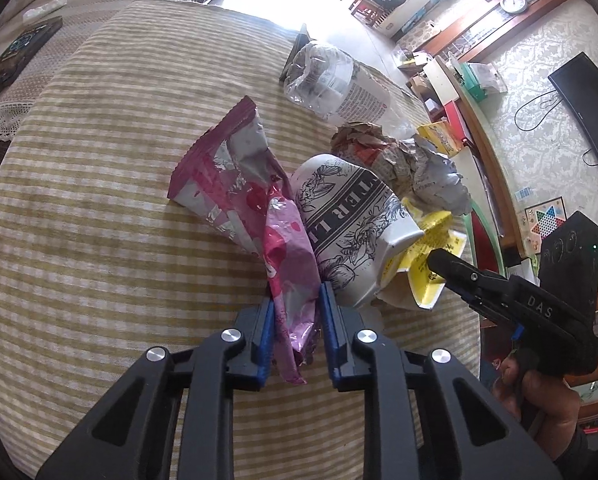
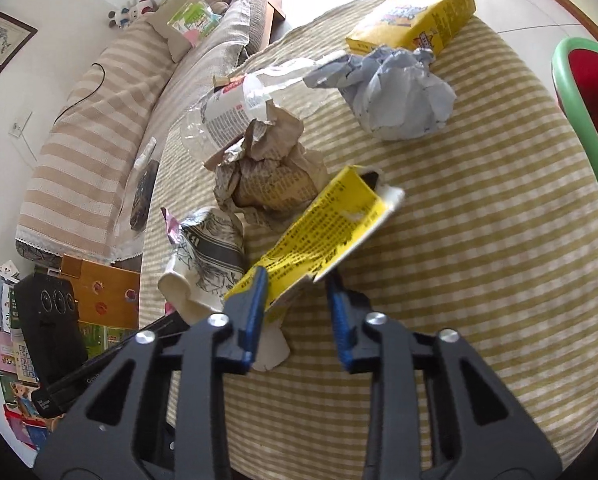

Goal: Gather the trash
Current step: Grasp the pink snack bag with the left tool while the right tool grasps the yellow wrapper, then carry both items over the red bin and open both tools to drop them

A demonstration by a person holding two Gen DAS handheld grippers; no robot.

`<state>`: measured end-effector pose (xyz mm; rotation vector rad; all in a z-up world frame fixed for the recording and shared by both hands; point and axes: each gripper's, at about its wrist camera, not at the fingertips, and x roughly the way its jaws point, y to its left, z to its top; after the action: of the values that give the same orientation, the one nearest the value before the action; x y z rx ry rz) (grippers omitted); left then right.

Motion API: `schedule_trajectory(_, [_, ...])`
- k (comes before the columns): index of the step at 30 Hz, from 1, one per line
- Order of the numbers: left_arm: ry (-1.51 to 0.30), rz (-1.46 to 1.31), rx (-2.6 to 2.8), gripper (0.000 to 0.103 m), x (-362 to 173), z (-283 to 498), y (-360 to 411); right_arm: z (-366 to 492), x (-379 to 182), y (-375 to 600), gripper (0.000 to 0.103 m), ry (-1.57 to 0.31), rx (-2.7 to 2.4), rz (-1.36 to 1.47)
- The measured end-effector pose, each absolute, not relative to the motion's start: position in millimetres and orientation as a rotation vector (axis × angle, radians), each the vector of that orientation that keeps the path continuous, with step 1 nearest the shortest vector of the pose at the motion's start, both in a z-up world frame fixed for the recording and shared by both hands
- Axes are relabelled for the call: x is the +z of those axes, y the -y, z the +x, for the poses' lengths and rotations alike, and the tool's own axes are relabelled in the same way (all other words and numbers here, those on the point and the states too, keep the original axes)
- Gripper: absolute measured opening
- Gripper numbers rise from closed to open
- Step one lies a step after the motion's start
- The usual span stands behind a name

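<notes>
On the striped tablecloth [image 1: 99, 200] lies a heap of rubbish. My left gripper [image 1: 297, 300] is shut on the near end of a pink foil snack wrapper [image 1: 235, 184], which is pinched between the blue pads. Beside it lies a crushed paper cup [image 1: 339, 224] with black print. My right gripper [image 2: 297, 286] is shut on the torn end of a flattened yellow carton [image 2: 323, 232], whose far end tilts up off the cloth. In the left wrist view the right gripper [image 1: 439, 260] sits at the carton [image 1: 431, 248], right of the cup.
Behind lie a crumpled newspaper ball [image 2: 267, 172], a grey paper wad [image 2: 399, 96], a crushed plastic bottle [image 2: 227, 112] and a yellow box [image 2: 415, 12]. A striped sofa [image 2: 99, 128] stands left of the table, a green-framed red chair [image 2: 587, 92] to its right.
</notes>
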<state>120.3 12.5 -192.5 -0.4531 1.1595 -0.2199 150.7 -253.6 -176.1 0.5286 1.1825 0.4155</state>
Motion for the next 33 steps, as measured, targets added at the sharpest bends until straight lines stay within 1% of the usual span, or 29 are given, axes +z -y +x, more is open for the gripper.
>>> schedule_trajectory(2, [-1.151, -0.453, -0.214, 0.015, -190, 119, -12, 151, -173, 253, 0.015, -1.187, 0.416, 0.519])
schedule_trajectory(3, [-1.149, -0.453, -0.211, 0.014, -188, 118, -13, 151, -170, 253, 0.009, -1.186, 0.413, 0.509])
schedule_trajectory(4, [-1.144, -0.448, -0.205, 0.011, -186, 117, -13, 150, -166, 254, 0.007, -1.184, 0.411, 0.496])
schedule_trajectory(6, [-1.132, -0.429, -0.193, 0.01, -180, 115, -14, 148, -157, 254, 0.005, -1.171, 0.416, 0.471])
schedule_trajectory(15, [-1.059, -0.334, -0.135, 0.009, -146, 102, -23, 139, -129, 259, 0.003, -1.096, 0.407, 0.404])
schedule_trajectory(22, [-0.962, -0.271, -0.12, 0.009, -107, 92, -31, 131, -95, 265, 0.003, -1.003, 0.409, 0.362])
schedule_trajectory(33, [-0.882, -0.232, -0.142, 0.009, -60, 103, -21, 127, -47, 276, 0.003, -0.886, 0.393, 0.321])
